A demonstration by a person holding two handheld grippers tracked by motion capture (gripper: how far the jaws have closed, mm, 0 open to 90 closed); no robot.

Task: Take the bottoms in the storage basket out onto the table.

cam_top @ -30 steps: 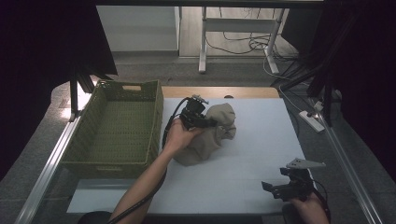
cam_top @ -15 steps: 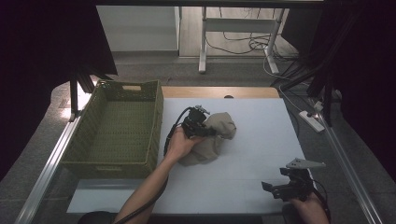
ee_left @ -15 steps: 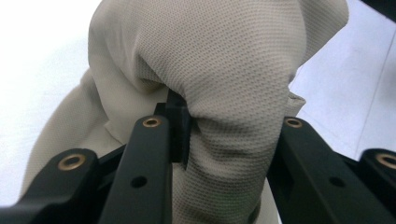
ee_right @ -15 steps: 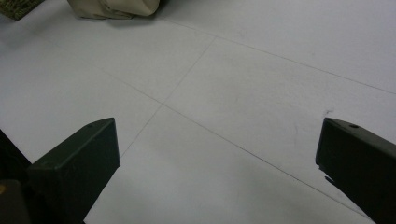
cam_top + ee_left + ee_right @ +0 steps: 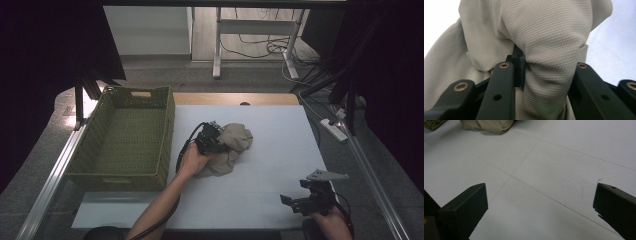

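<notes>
In the high view, the beige cloth [image 5: 230,149] is seen bunched near the middle of the white table [image 5: 280,145], just right of the woven basket [image 5: 125,137]; the left gripper [image 5: 220,145] is pressed into it; the right gripper [image 5: 292,202] is held low at the near right edge. In the left gripper view, a thick fold of the cloth [image 5: 549,50] is pinched between the jaws. In the right gripper view, the jaws are spread wide over bare table [image 5: 554,165]; the cloth [image 5: 491,125] lies well apart at the top.

The left gripper [image 5: 220,142] has its jaw tips buried in the crumpled beige knit cloth [image 5: 231,150], so the contact point is hidden. The cloth runs off the top edge in the left gripper view. The person's right hand [image 5: 329,221] is cut by the bottom edge
</notes>
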